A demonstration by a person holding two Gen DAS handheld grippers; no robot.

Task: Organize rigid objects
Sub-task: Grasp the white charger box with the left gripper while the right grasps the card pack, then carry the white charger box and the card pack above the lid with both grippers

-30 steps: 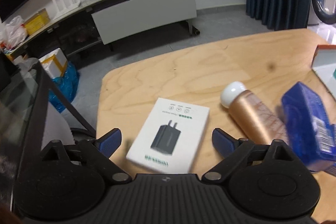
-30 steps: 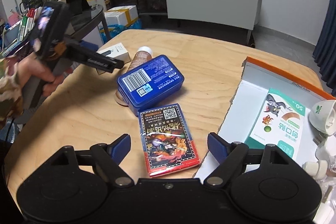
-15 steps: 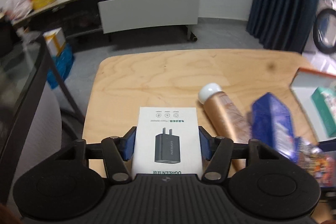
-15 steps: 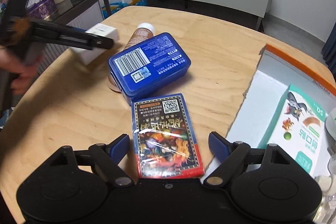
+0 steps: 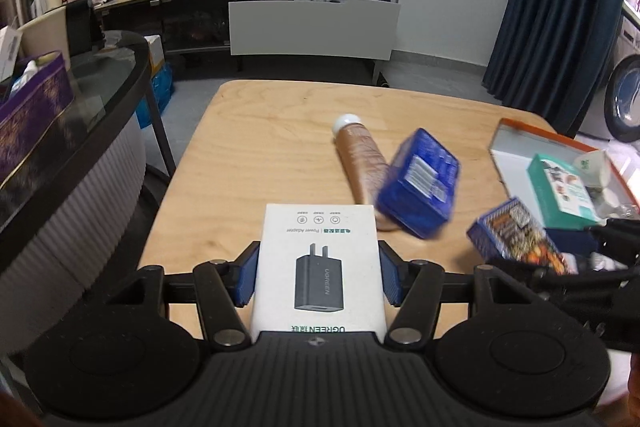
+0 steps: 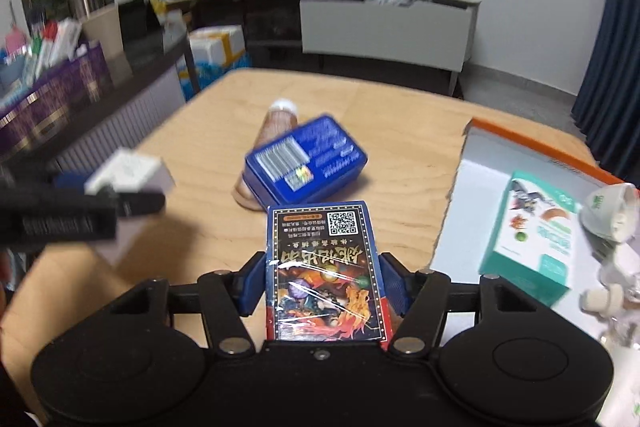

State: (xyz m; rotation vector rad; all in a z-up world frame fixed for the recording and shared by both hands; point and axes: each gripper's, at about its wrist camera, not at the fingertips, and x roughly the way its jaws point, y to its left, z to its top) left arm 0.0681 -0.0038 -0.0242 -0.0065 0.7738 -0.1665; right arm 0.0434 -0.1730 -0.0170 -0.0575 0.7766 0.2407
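Observation:
My left gripper is shut on a white charger box, its blue pads pressing both long sides, and holds it above the wooden table. In the right wrist view that box shows blurred at the left. My right gripper has its jaws closing on a colourful card box that lies between the pads, and both pads touch its sides. A blue tin leans on a brown bottle with a white cap in the middle of the table.
An open orange-edged white box at the right holds a green-and-white carton, a white cup and small bottles. A dark glass-topped counter borders the table on the left. Bare wood lies beyond the bottle.
My left gripper closed on the charger box and lifted it off the table. My right gripper moved forward over the card box and closed on its sides.

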